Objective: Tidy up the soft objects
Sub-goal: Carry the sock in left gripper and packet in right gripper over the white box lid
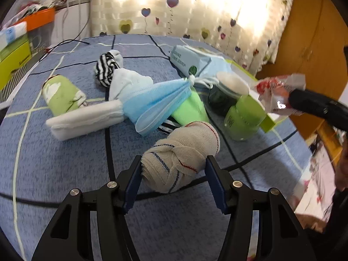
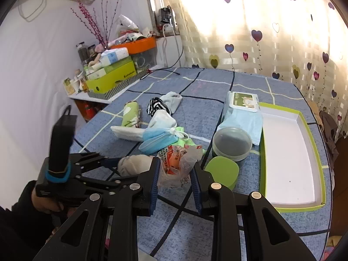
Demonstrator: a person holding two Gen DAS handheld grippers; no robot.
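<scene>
Right wrist view: right gripper [image 2: 175, 176] clenches a crinkled snack packet [image 2: 177, 165]; ahead-right of its jaws the green-rimmed tray [image 2: 291, 152] lies empty, lidded jars [image 2: 231, 143] alongside. Left gripper [image 1: 173, 169] brackets a bandage roll [image 1: 182, 154], jaws spread wide.

Sunlight glows through a heart-print curtain [image 2: 250, 32]. A white wall [image 2: 32, 54] stands left (a cluttered shelf [image 2: 91, 95] below), wooden door [image 1: 308, 32] right.
</scene>
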